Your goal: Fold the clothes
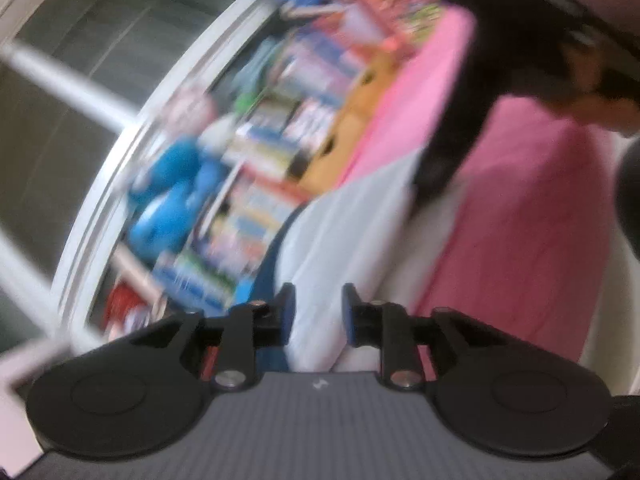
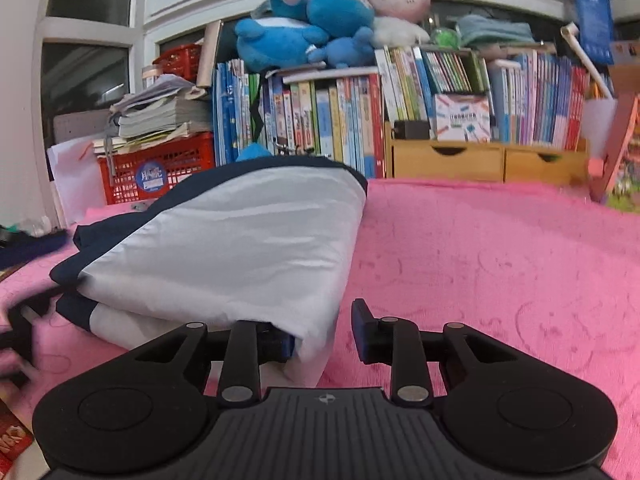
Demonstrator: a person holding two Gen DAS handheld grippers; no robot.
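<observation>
Folded garment (image 2: pixel 224 248) lies between the open right tool (image 2: pixel 324 336).

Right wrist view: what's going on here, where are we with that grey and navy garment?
The grey and navy garment lies folded into a bundle on the pink blanket. The right gripper is open, its left finger tucked under the garment's near corner. The left gripper is also open, holding nothing; its view is motion-blurred and tilted.
</observation>
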